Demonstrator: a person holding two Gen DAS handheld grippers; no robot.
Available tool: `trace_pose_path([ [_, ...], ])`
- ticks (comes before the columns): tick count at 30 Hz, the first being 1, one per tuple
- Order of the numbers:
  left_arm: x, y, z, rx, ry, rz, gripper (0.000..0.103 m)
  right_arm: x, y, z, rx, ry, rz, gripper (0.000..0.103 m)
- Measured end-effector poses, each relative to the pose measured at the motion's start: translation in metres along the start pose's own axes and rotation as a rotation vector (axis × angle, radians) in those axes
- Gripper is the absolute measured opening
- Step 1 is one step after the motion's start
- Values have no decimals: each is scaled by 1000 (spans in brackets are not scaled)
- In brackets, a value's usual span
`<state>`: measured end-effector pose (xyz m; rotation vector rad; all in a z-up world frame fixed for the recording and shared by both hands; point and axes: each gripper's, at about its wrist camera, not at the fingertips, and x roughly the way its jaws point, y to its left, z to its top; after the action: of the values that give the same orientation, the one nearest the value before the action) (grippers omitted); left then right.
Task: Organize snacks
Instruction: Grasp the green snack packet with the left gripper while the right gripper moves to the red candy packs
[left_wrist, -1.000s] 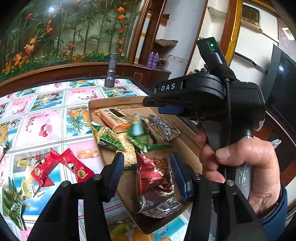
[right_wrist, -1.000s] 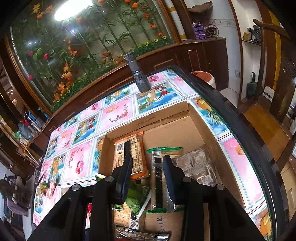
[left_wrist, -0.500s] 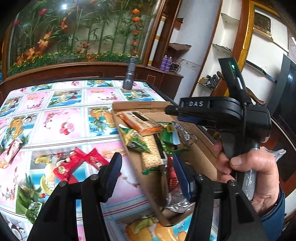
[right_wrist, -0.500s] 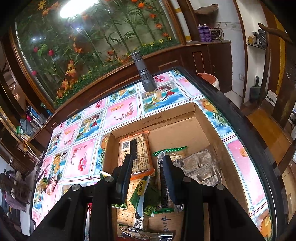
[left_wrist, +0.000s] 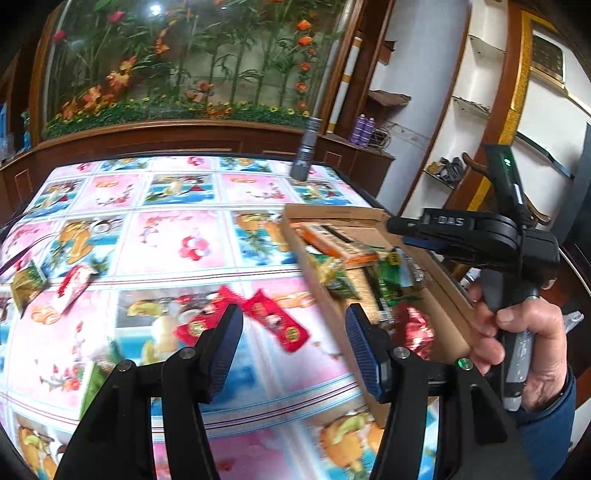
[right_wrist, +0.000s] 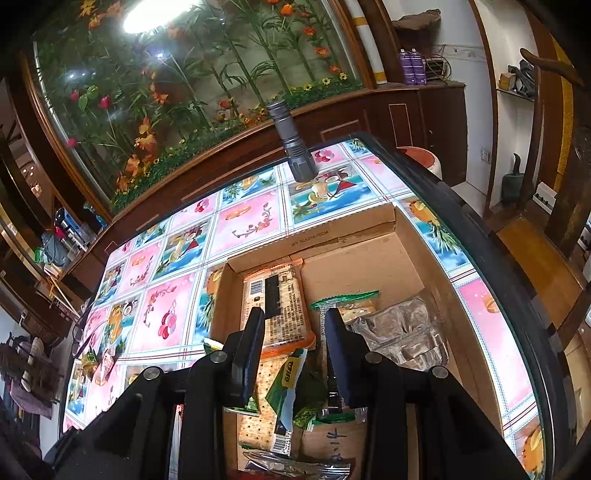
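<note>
Cardboard box (right_wrist: 354, 266) w/ most snacks already in, but red packets (left_wrist: 277, 325) etc still loose on table (left gripper (left_wrist: 293, 345) open & empty, right gripper (right_wrist: 293, 350) parted over box, nothing held).

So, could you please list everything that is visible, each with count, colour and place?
cardboard box: one, brown, open, on the table's right side
orange cracker pack: one, in the box, far left
silver foil packets: crumpled, in the box, right side; count unclear
green wrappers: several, in the box, near end
red packets: two, on the tablecloth left of the box
small snacks: a few, far left of the table
flashlight: one, grey, upright at the far edge
tablecloth: one, pink and blue fruit squares
left tongs: black, open, empty, over the red packets
right tongs: black, open, empty, over the box
hand: one, holds the right tongs' handle
</note>
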<state>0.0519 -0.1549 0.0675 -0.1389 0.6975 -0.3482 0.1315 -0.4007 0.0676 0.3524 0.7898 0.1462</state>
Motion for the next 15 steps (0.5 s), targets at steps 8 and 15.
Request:
trace_pose_path([
  [8, -27, 60, -3, -56, -5, 106, 65, 0, 12, -3, -39, -6, 17, 37],
  [15, -26, 147, -10, -301, 130, 65, 67, 3, 20, -7, -64, 0, 20, 37],
])
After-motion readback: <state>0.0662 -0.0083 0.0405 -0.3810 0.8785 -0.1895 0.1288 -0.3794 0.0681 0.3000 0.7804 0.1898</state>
